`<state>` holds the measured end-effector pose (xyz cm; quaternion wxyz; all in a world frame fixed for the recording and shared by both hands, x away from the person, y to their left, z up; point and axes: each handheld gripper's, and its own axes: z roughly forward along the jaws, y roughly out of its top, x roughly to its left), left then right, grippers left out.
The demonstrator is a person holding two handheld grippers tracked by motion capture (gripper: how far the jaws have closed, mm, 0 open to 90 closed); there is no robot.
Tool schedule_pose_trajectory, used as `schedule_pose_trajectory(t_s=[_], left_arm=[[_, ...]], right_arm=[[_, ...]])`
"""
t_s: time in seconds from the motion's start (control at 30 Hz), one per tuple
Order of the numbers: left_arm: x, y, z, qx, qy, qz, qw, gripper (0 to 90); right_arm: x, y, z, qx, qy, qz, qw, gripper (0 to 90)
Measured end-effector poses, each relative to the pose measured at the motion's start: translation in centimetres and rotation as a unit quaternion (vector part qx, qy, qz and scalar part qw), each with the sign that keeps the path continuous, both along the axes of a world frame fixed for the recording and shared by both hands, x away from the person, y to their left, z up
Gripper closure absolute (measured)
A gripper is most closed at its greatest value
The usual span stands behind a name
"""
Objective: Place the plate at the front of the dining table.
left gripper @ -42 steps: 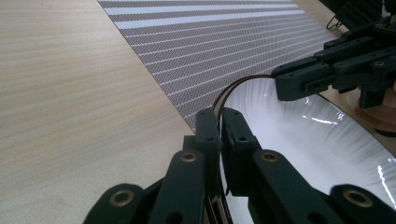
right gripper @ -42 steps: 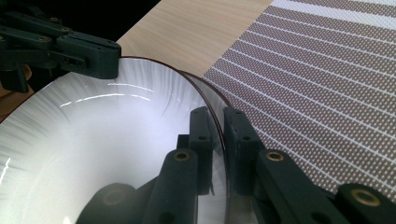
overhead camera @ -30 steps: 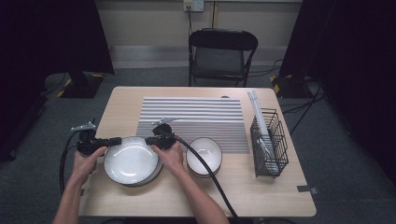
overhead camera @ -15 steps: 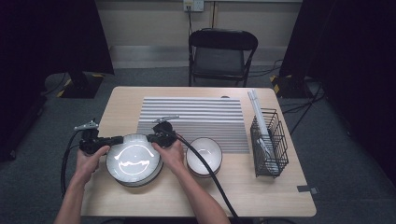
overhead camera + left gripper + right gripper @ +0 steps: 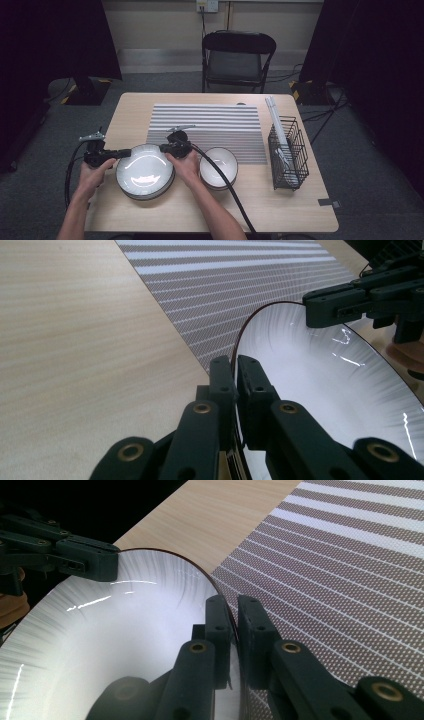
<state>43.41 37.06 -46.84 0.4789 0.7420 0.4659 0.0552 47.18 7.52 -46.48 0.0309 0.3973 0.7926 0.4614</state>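
Hands are holding a large white bowl (image 5: 145, 171) at lower left of the high view, left gripper (image 5: 120, 153) and right gripper (image 5: 165, 148) pinching opposite rims; a smaller bowl (image 5: 218, 167) is sitting just right.

Left gripper view: jaws are closing tight on the rim at lower centre, striped mat (image 5: 225, 280) above.

Right gripper view: jaws are clamping the dark-edged rim likewise, wooden table (image 5: 220, 515) at top.

Two bowls (image 5: 145, 171) (image 5: 218, 167), one striped mat (image 5: 210, 130), one wire rack (image 5: 287, 152), one chair (image 5: 237, 62).
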Motion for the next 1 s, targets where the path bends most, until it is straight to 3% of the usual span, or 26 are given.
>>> schedule_pose_trajectory(t_s=[0.13, 0.23, 0.4, 0.6, 0.77, 0.8, 0.83, 0.87, 1.0], left_arm=[[0.3, -0.4, 0.3, 0.002, -0.017, 0.005, 0.9998, 86.4], [0.4, -0.5, 0.3, 0.005, -0.018, 0.009, 0.9998, 86.0], [0.4, -0.4, 0.1, -0.001, -0.013, 0.012, 0.9998, 85.8], [0.4, -0.4, 0.1, 0.000, -0.014, 0.013, 0.9998, 86.0], [0.2, -0.3, 0.0, -0.004, -0.015, 0.014, 0.9998, 85.7], [0.2, -0.3, 0.0, -0.005, -0.010, 0.019, 0.9998, 84.5], [0.1, -0.2, 0.0, -0.007, -0.011, 0.021, 0.9997, 75.6], [0.0, -0.1, -0.1, -0.011, -0.012, 0.018, 0.9997, 72.8], [-0.3, 0.2, -0.5, -0.004, 0.005, 0.017, 0.9998, 75.7]], right_arm=[[0.3, -0.2, 0.5, -0.003, -0.005, -0.006, 1.0000, 84.5], [0.5, -0.3, 0.8, -0.006, -0.008, -0.004, 0.9999, 84.9], [0.4, -0.2, 0.6, -0.008, -0.011, 0.001, 0.9999, 84.5], [0.4, -0.3, -0.2, -0.003, 0.011, 0.005, 0.9999, 80.6], [0.1, -0.4, -0.6, 0.006, 0.015, 0.007, 0.9998, 80.8], [0.1, -0.5, -0.7, 0.010, 0.016, 0.008, 0.9998, 81.5], [0.1, -0.6, -0.8, 0.014, 0.018, 0.009, 0.9997, 81.7], [0.1, -0.6, -0.8, 0.015, 0.019, 0.009, 0.9997, 81.8], [0.1, -0.6, -0.8, 0.019, 0.022, 0.006, 0.9996, 82.1]])
